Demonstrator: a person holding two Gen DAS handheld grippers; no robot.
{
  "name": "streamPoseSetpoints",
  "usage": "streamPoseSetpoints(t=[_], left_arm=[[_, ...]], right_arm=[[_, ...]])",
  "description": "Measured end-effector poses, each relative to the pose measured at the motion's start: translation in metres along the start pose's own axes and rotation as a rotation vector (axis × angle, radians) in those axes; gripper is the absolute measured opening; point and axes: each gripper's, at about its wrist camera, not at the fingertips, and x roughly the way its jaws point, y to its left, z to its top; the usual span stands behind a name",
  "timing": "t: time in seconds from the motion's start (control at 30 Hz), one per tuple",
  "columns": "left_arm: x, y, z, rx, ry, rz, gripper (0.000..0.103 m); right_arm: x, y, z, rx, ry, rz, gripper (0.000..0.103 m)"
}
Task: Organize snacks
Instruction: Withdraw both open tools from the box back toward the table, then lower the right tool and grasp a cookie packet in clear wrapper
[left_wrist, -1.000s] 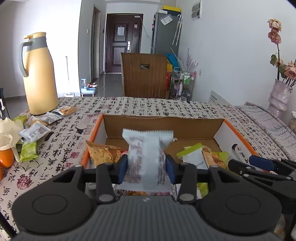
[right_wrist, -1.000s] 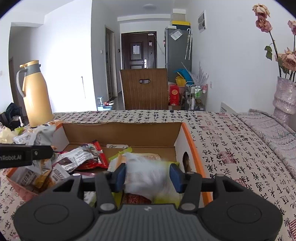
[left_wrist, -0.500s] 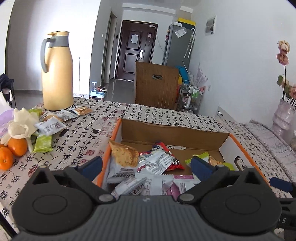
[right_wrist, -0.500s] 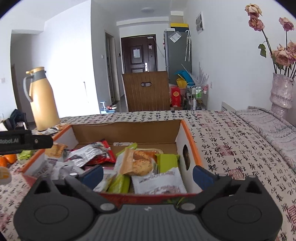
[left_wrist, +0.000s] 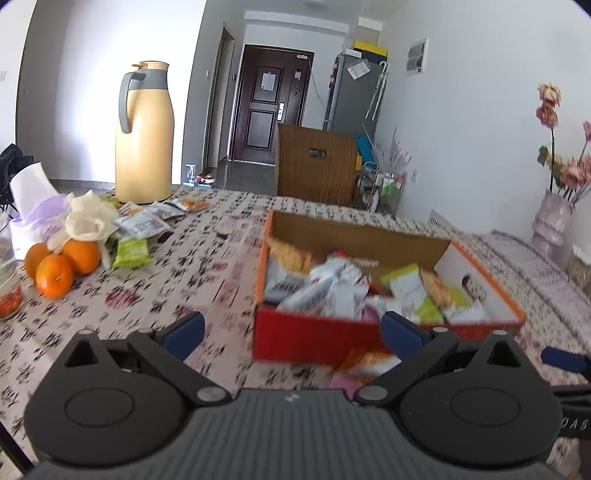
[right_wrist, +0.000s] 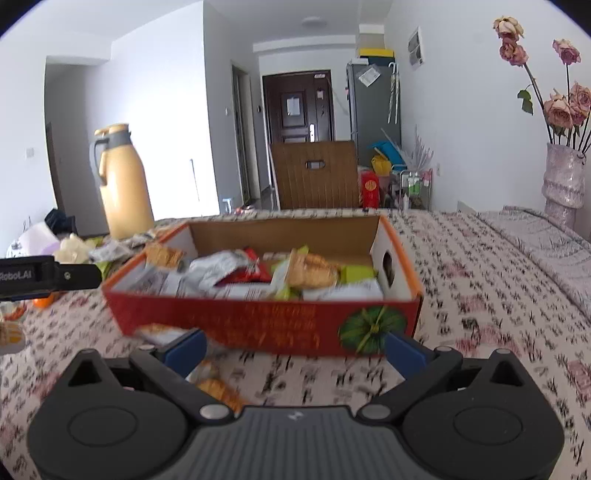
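Observation:
An orange cardboard box (left_wrist: 306, 338) (right_wrist: 258, 325) on the patterned tablecloth holds several snack packets (left_wrist: 332, 291) (right_wrist: 221, 269). My left gripper (left_wrist: 291, 332) is open and empty, pulled back in front of the box's near left corner. My right gripper (right_wrist: 295, 349) is open and empty, in front of the box's front wall. Loose packets lie on the cloth before the box (left_wrist: 365, 362) (right_wrist: 218, 387). More packets (left_wrist: 144, 223) lie near the yellow thermos (left_wrist: 144, 133).
Three oranges (left_wrist: 59, 266), a green packet (left_wrist: 131, 253), a crumpled white bag (left_wrist: 88, 218) and a glass jar (left_wrist: 7, 280) sit at the left. A vase of flowers (right_wrist: 563, 177) stands at the right. A wooden chair (right_wrist: 316, 173) is behind the table.
Both grippers let go of their white packets into the box, opened, and drew back and up away from the box. The left gripper has also shifted left.

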Motion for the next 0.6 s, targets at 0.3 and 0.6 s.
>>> streamPoseSetpoints(t=[0.3, 0.6], left_arm=[[0.001, 0.017, -0.038, 0.052, 0.076, 0.035, 0.103], [0.007, 0.02, -0.048, 0.045, 0.088, 0.022, 0.103]], right_arm=[[0.01, 0.029, -0.028, -0.075, 0.122, 0.056, 0.103], [0.034, 0.05, -0.019, -0.104, 0.154, 0.049, 0.103]])
